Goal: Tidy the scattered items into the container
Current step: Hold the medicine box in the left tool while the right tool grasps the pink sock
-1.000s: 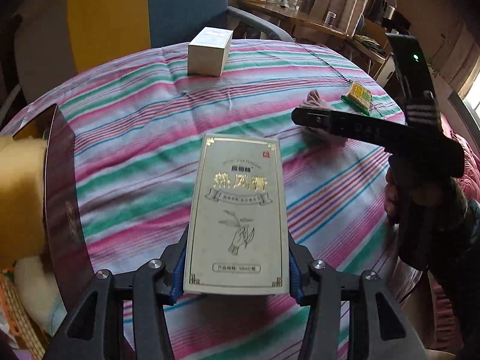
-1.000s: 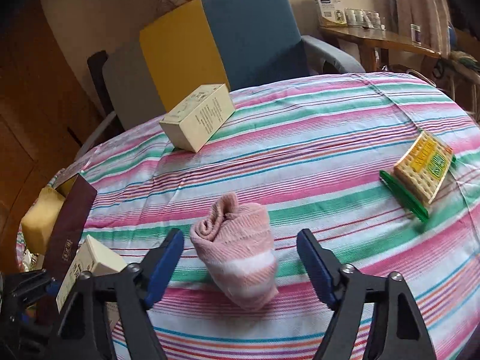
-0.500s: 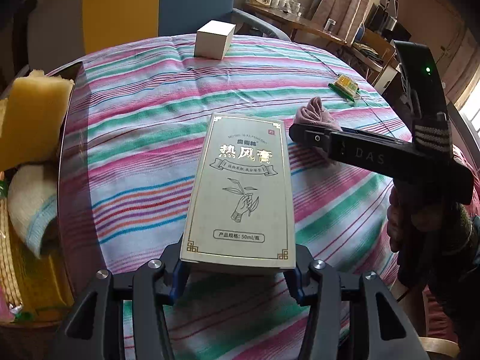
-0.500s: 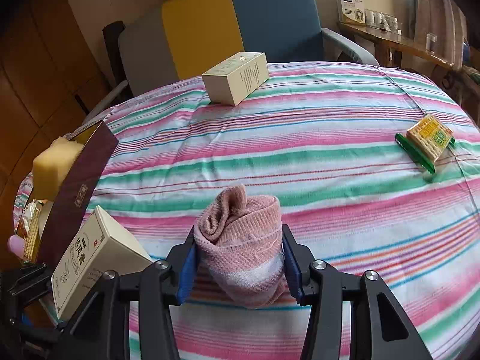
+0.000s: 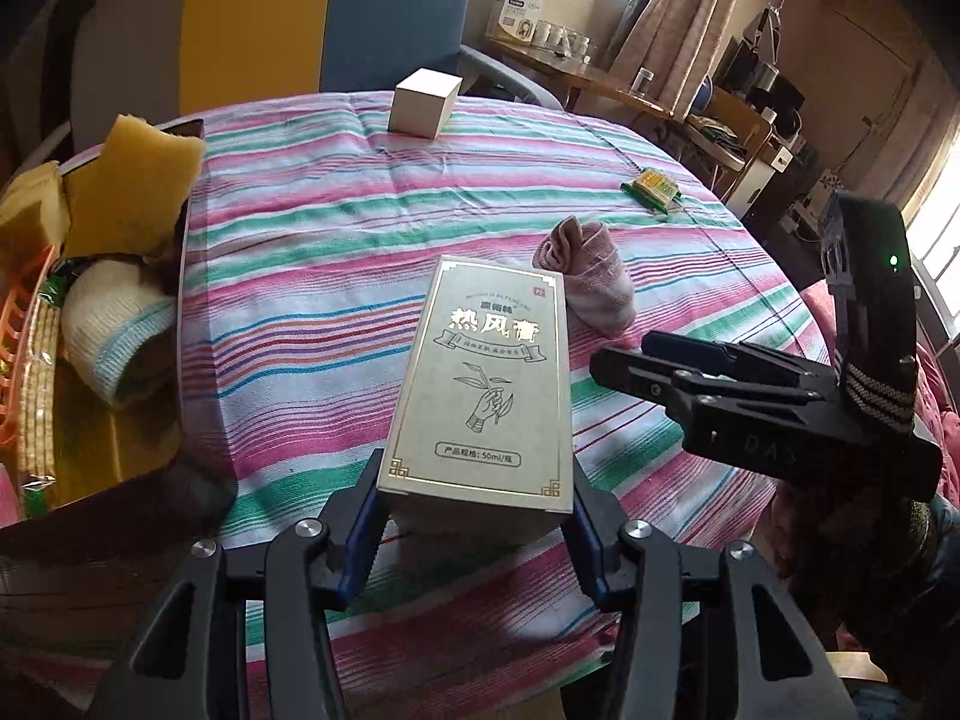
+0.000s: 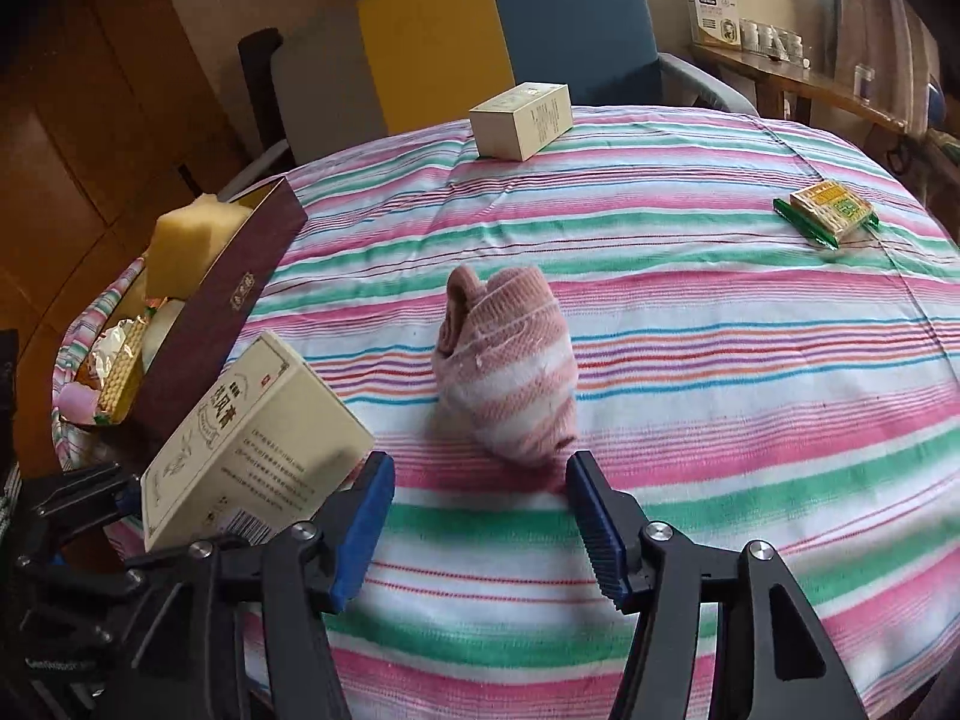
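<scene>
My left gripper point(image 5: 474, 516) is shut on a tall cream box with gold Chinese lettering point(image 5: 486, 384), held above the striped tablecloth; the box also shows in the right wrist view point(image 6: 252, 444). My right gripper point(image 6: 480, 516) is open and empty, its jaws just in front of a rolled pink sock point(image 6: 510, 360) lying on the cloth, not touching it. The sock also shows in the left wrist view point(image 5: 588, 276). The dark maroon container point(image 6: 222, 306) sits at the table's left edge and holds a yellow sponge point(image 5: 132, 180), a white sock and other items.
A small cream box point(image 6: 522, 120) stands at the far side of the table. A green and yellow snack packet point(image 6: 828, 213) lies at the far right. A yellow, blue and grey armchair point(image 6: 498, 30) stands behind the table. A cluttered side table stands by the window.
My right gripper has opened, let go of the pink sock and pulled back a little. My left gripper with the cream box has moved so more of the container shows.
</scene>
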